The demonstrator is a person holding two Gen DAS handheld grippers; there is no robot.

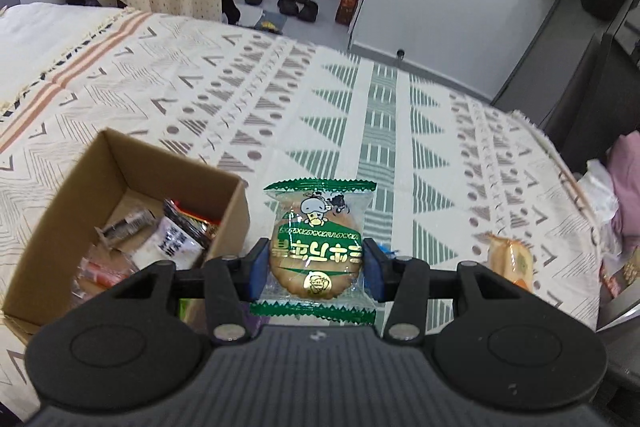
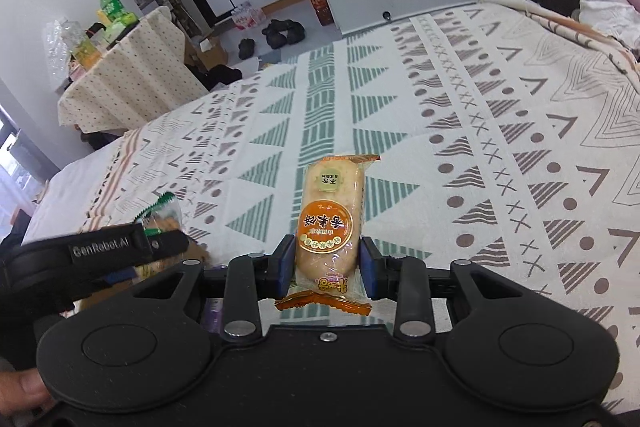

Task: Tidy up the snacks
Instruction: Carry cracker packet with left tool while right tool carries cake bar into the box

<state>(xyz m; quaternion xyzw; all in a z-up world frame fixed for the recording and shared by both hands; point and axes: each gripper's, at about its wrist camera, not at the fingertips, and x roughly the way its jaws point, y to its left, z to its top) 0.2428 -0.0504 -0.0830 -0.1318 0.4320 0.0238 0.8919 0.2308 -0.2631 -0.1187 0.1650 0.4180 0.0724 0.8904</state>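
Patterned cloth in cream, green and grey covers the bed (image 1: 360,99) that fills both views, with a kitchen corner and a draped table in the upper left beyond it. We see each pair of tongs carrying one wrapped snack clear of the cloth. Our left tongs (image 1: 316,269) are clamped on the sides of a round green-wrapped cookie (image 1: 317,247), whose flat face looks at the camera and whose crimped ends run toward the top and bottom of the frame, so its long axis lies along the fingers. Our right tongs (image 2: 326,263) are clamped on an oblong orange-wrapped rice cracker (image 2: 330,223), gripped near its lower end, the long axis pointing up the frame and away from the camera, the far tip free. An open cardboard box (image 1: 116,195), already holding several packets, sits at the lower left of the left wrist view, just beside the cookie and below it. We judge the box to be the drop point, and the left tongs are the nearer: a short swing toward the frame's left would bring the cookie over the opening. In the right wrist view the other tool shows at the lower left edge, so the rice cracker has farther to travel.
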